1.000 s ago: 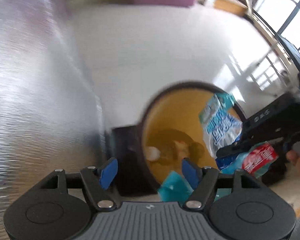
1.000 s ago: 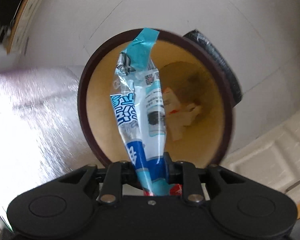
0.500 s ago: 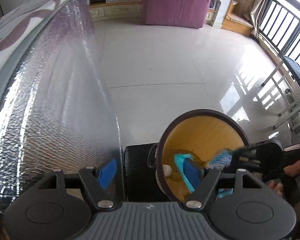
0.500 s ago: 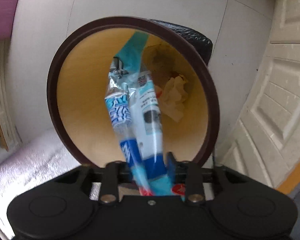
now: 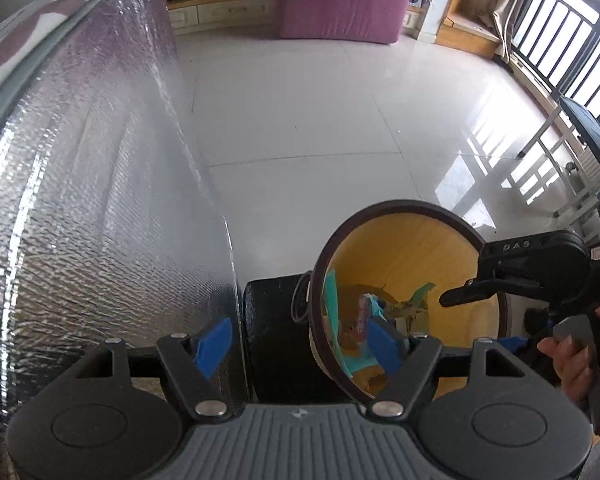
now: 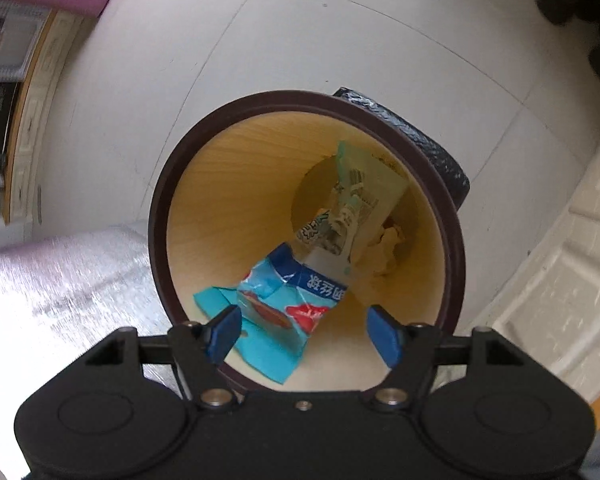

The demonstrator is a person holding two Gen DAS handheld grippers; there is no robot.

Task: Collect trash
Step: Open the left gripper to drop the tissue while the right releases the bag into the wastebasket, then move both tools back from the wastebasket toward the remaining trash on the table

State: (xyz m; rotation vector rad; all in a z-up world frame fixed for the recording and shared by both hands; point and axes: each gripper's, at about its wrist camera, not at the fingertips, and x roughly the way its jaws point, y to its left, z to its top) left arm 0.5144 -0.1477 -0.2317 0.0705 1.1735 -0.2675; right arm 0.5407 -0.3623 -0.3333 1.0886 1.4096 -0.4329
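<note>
Gaping right tool (image 6: 302, 334), wrappers (image 6: 284, 312) loose below

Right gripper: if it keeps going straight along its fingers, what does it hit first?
Most likely the blue wrapper lying inside the bin, just ahead of the right gripper. Its jaws have just been opening and stand open, with nothing pressed between them. Depth is unclear; the bin's near inner wall could come first.
</note>
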